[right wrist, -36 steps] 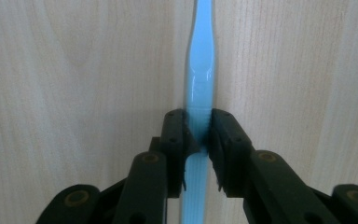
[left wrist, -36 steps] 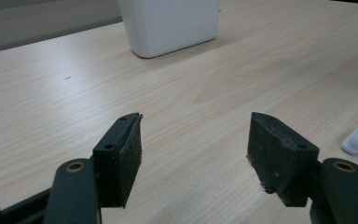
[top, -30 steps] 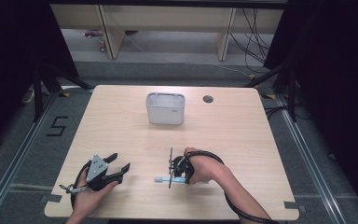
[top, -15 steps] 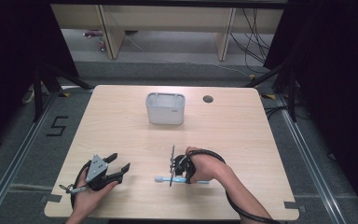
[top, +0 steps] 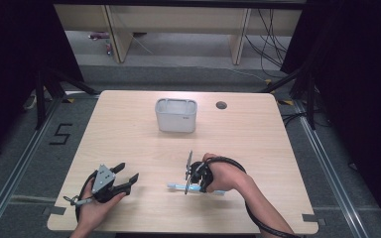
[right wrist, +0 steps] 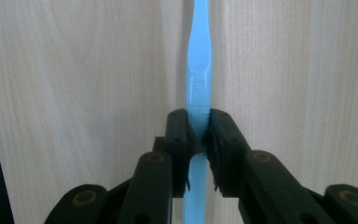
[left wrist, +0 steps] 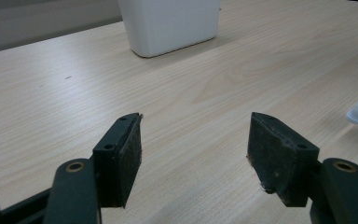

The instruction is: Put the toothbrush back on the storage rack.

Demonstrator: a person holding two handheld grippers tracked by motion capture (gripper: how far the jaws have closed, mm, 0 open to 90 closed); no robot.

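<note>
Pale wood-grain worktop: light laminate or veneer look, fine straight grain, smooth with a soft satin sheen. Slim light-blue translucent plastic toothbrush: glossy, smooth at the neck, finely ribbed along the handle. White rectangular plastic container: opaque, smooth walls, low gloss, rounded corners. Right gripper: black matt plastic fingers with brass-coloured metal rivets, dark pads of rough, slightly frayed rubbery texture. Left gripper: same matt black plastic, pads coarse and scuffed at the edges, brass-coloured pivots; in the high view a grey matt three-cornered plate on top. Small round dark grommet in the worktop: matt.
</note>
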